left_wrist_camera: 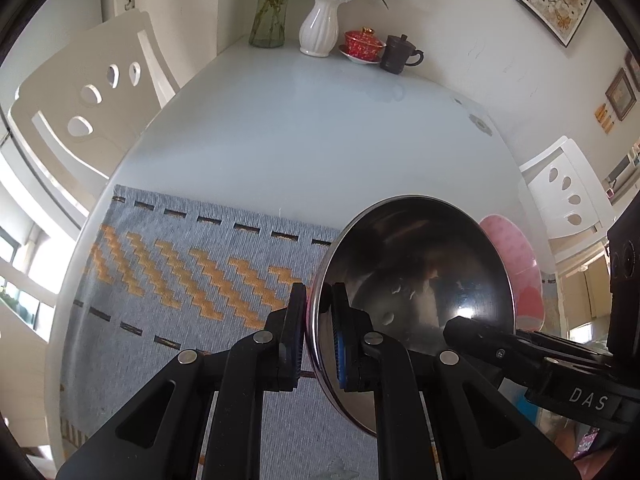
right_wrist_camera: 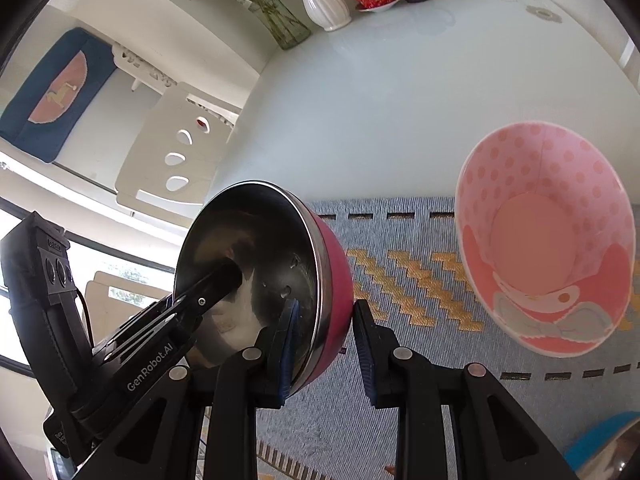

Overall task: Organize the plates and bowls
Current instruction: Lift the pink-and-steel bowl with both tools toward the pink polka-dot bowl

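Both grippers pinch one steel bowl (left_wrist_camera: 416, 280): left gripper (left_wrist_camera: 320, 336) clamped on its rim, right gripper (right_wrist_camera: 322, 344) likewise; pink bowl (right_wrist_camera: 548, 240) sits right of it.

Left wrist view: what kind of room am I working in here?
Most likely a home dining area: a white dining table with a woven placemat, white chairs around it, and a vase of flowers against the wall.
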Tool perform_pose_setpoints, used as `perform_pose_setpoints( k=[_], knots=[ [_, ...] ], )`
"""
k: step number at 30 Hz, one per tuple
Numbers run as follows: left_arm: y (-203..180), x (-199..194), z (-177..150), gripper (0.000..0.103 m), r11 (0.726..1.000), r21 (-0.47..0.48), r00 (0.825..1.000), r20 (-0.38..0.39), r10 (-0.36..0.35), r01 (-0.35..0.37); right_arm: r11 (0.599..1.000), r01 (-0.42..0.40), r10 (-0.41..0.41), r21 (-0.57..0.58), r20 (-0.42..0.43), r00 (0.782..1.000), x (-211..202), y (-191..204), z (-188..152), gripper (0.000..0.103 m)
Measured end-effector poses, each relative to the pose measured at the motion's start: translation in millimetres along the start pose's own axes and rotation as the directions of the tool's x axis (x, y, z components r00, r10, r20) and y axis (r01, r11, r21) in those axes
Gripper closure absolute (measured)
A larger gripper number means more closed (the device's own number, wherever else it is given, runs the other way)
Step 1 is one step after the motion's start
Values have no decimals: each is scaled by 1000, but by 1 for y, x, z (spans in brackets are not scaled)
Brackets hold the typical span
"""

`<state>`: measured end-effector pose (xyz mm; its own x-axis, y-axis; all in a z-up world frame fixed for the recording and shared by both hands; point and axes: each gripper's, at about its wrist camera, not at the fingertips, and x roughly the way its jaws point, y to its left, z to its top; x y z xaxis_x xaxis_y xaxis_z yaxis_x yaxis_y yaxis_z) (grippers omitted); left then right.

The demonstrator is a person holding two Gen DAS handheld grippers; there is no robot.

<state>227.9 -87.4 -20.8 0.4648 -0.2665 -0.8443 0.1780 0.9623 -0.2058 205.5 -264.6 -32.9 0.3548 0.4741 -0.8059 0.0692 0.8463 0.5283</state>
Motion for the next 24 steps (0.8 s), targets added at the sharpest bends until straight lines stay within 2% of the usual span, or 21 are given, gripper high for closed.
perform_pose_setpoints(
  k=[8,24],
  knots=[
    [-30,-10,11,93,998,59,1000,25,2,-3,1000,-10,9,12,54,998,-29,-11,-2,76],
    [-104,10,23,93,986,154,997,14,-70,67,995,-6,-9,101,141,990,-79,-73,4,76]
  ],
)
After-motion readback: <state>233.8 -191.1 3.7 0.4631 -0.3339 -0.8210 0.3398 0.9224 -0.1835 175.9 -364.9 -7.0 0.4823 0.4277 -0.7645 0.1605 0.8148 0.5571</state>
